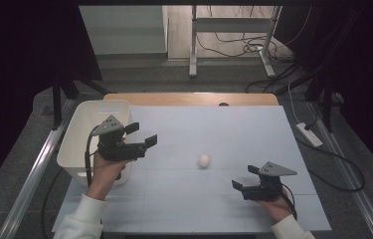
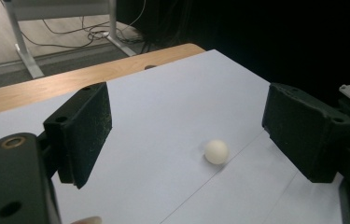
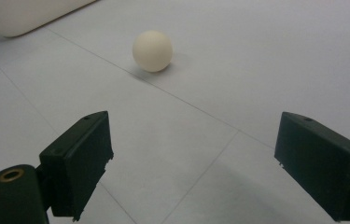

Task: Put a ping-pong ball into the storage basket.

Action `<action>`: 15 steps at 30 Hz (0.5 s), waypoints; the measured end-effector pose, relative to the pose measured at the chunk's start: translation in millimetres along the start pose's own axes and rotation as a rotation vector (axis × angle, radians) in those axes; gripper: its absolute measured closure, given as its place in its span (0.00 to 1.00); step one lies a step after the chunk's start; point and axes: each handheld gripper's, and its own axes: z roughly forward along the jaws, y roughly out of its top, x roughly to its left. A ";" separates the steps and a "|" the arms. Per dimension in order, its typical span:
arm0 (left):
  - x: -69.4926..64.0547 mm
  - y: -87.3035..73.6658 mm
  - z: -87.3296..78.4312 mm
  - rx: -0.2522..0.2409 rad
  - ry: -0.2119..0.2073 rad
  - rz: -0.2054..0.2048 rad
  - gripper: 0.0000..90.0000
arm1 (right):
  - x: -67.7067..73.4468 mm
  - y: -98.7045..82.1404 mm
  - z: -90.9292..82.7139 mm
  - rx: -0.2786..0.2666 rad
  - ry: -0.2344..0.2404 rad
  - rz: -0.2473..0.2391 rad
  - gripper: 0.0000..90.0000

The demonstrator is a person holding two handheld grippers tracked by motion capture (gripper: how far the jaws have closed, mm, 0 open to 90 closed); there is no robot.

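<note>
White ball mid-table, round, no long axis, my left gripper and right gripper both spread wide, empty.

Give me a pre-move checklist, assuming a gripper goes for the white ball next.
1. Ball lies free on the white sheet, touching nothing else: ok.
2. Right gripper open, nothing held: ok.
3. Left gripper open, nothing held: ok.
4. Sheet between right gripper and ball bare: ok.
5. White bin stands apart from ball: ok.
6. Bin contents: cannot tell.
</note>
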 end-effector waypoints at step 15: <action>-14.7 -9.6 26.4 0.036 -0.047 0.023 0.18 | 3.1 1.2 0.4 -0.006 0.012 -0.019 0.12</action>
